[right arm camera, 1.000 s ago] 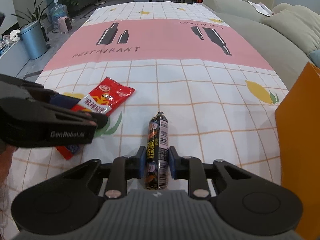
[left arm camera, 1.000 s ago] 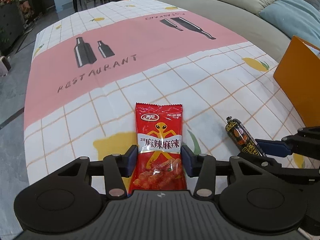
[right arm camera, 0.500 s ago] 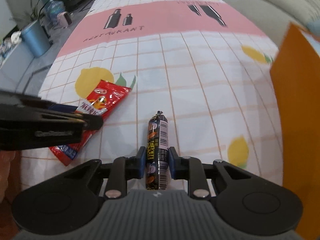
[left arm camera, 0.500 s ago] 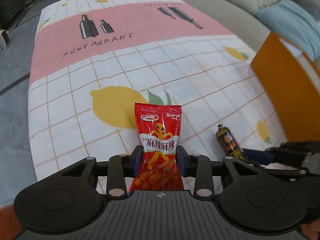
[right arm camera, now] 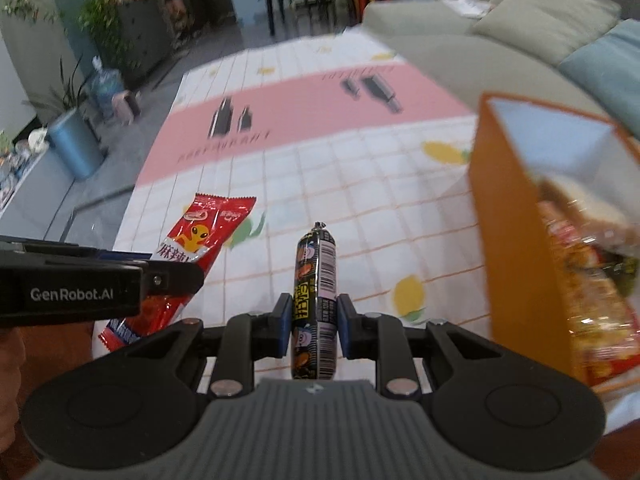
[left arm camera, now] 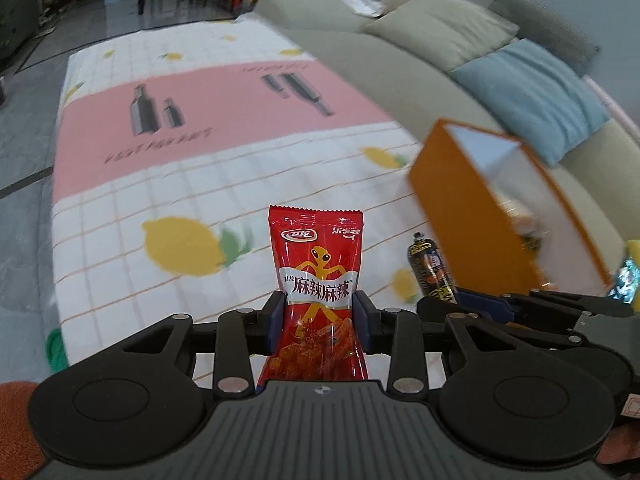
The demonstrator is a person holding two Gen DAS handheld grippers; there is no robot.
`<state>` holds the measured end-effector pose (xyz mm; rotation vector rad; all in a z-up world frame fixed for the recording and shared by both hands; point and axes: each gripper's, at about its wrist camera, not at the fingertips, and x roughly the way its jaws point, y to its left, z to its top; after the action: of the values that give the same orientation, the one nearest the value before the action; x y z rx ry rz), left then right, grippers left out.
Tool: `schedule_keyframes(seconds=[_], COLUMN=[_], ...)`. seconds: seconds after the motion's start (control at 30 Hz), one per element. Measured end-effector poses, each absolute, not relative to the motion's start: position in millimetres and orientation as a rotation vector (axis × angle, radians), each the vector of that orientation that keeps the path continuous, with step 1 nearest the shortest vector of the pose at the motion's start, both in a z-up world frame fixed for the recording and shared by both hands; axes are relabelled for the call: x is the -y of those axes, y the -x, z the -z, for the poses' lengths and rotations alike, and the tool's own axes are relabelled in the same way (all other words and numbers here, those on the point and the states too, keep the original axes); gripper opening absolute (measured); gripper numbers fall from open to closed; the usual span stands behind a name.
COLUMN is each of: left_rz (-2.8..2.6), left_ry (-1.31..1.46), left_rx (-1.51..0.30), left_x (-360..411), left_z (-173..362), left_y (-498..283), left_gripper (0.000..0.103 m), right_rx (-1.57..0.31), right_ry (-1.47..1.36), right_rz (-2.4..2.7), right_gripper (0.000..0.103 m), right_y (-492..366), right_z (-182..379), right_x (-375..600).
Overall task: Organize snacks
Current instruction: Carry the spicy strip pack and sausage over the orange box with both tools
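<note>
While you are lifting both snacks off the tablecloth point(left arm camera: 120, 280):
Left gripper point(left arm camera: 319, 322): clamping red snack packet point(left arm camera: 316, 264).
Right gripper point(right arm camera: 313, 330): pinching sausage stick point(right arm camera: 315, 280).
Orange box point(right arm camera: 516, 240): standing at your two o'clock.

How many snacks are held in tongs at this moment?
2: the red packet in the left tongs, the sausage stick in the right tongs.

Orange box point(right arm camera: 516, 240): cut off by the right edge; contents inside are smeared, unreadable.
Tablecloth lettering point(left arm camera: 160, 146): motion-blurred.
Red snack packet point(right arm camera: 200, 240): middle hidden behind left gripper point(left arm camera: 320, 316).
</note>
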<state>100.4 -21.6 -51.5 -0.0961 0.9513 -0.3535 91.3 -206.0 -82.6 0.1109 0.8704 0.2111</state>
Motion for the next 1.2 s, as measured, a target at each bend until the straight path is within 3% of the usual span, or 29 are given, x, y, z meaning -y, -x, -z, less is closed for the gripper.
schedule_keyframes(seconds=[0.53, 1.2], left_rz=[0.587, 0.634], left_ry=[-0.023, -0.034], left_rx=[-0.912, -1.145], left_x=[165.2, 270.9], left_z=[-0.6, 31.1], left_y=[-126.0, -171.5], left_gripper=[0.040, 0.041], right_rx=[-0.790, -1.046], right_ry=[0.011, 0.113], right_rz=[0.015, 0.068], right_gripper=[0.021, 0.022], right_y=[-84.1, -133.2], right_z=[32.3, 101.4], right_x=[343.6, 429.2])
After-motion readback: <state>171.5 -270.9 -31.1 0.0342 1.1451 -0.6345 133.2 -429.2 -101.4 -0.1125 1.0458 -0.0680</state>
